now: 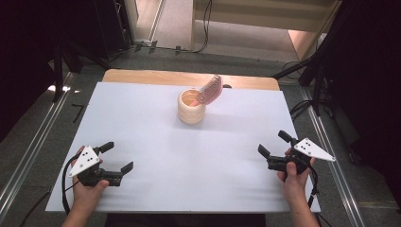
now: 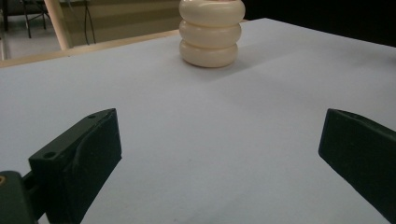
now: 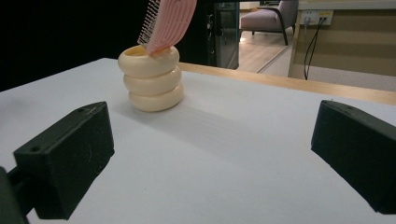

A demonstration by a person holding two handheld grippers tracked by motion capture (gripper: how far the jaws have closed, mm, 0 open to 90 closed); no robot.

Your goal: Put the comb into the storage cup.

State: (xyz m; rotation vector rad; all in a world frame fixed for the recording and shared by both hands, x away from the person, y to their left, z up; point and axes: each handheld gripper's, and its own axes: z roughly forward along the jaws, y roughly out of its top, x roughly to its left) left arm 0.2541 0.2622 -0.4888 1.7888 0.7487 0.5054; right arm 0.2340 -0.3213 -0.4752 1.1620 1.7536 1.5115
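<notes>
Grippers sit low at the near edge of the white table (image 1: 142,118), left gripper (image 1: 117,158) and right gripper (image 1: 273,143) both spread wide, gripping nothing; well beyond them stands the cream ribbed cup (image 1: 192,107). Pink brush (image 1: 211,89) leans out of it, tilted.

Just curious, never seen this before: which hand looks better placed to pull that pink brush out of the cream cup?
Probably the right gripper. The pink brush leans out of the cream cup toward the table's right side, and that gripper's open jaws point toward it. The left gripper is open too, but sits on the side the brush leans away from.
</notes>
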